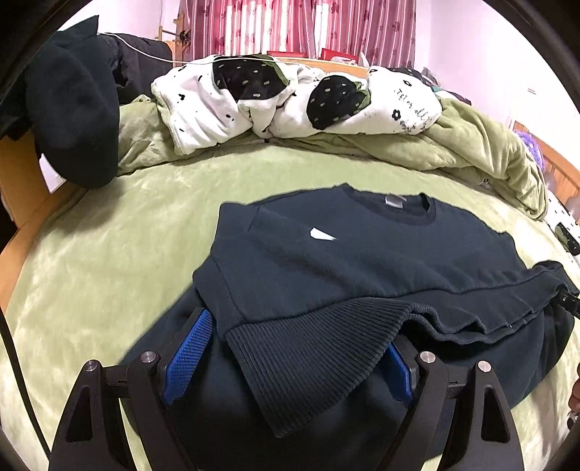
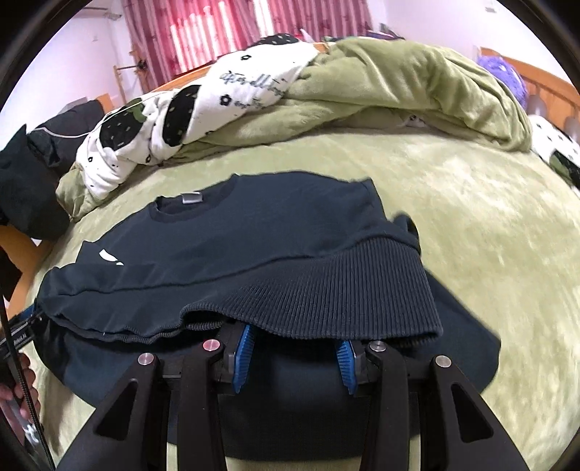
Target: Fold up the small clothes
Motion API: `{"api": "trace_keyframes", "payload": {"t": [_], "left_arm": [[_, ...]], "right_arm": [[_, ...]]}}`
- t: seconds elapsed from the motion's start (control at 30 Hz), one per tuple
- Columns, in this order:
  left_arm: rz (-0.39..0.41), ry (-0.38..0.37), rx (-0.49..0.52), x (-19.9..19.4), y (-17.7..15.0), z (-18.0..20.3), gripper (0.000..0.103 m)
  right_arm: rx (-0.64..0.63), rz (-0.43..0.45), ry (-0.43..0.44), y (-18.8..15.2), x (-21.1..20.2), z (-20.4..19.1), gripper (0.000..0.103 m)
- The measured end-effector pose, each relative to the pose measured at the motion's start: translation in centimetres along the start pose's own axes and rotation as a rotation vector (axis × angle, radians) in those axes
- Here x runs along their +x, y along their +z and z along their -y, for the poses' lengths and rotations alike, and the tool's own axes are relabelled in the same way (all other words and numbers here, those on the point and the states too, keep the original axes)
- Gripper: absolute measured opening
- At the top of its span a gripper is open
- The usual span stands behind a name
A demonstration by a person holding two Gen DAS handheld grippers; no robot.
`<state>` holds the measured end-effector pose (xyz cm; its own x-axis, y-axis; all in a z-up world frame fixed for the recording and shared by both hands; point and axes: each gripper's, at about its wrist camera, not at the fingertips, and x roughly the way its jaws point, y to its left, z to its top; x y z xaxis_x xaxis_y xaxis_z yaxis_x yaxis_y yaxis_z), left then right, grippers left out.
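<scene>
A dark navy sweatshirt (image 1: 362, 253) lies on a bed covered with a light green plush blanket (image 1: 127, 235), its round collar with a grey label pointing toward the far side of the bed. A small white mark shows on the chest. The lower part of the garment is lifted and doubled back toward the collar, so the ribbed hem (image 1: 308, 355) drapes across the fronts of both claws.

The left claw (image 1: 290, 358) has its 2 blue pads set wide apart, with the ribbed hem lying between and over them; whether the pads press on the cloth cannot be told, because the hem hides the tips. The right claw (image 2: 294, 357) stands narrower, its blue pads (image 2: 243, 357) poking up under the ribbed band, tips hidden in the fabric, so its grip cannot be told either. In the right wrist view, the left claw's black body shows at the left edge beside the hem, with part of a hand (image 2: 14, 384) below it.

At the far side of the bed sit a bunched white quilt with black strawberry prints (image 1: 290, 105) and a crumpled green blanket (image 2: 417, 79). Dark clothing (image 1: 72, 108) is heaped at the left. Red striped curtains (image 1: 290, 25) hang behind.
</scene>
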<state>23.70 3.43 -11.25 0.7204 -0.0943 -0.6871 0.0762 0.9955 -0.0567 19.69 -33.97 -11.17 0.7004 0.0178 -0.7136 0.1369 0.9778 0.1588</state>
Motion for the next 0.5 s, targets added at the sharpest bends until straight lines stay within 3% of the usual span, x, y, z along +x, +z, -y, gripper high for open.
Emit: {"api": "trace_keyframes", "payload": {"t": [0.23, 0.5], "left_arm": [[0.029, 0.014, 0.004, 1.6, 3.9, -0.4, 0.085], [0.018, 0.042, -0.023, 5.5, 6.3, -1.3, 0.085]], "right_arm": [[-0.007, 0.013, 0.042, 4.2, 2.0, -0.9, 0.04], [-0.025, -0.008, -0.005, 8.0, 6.3, -1.0, 0.04]]}}
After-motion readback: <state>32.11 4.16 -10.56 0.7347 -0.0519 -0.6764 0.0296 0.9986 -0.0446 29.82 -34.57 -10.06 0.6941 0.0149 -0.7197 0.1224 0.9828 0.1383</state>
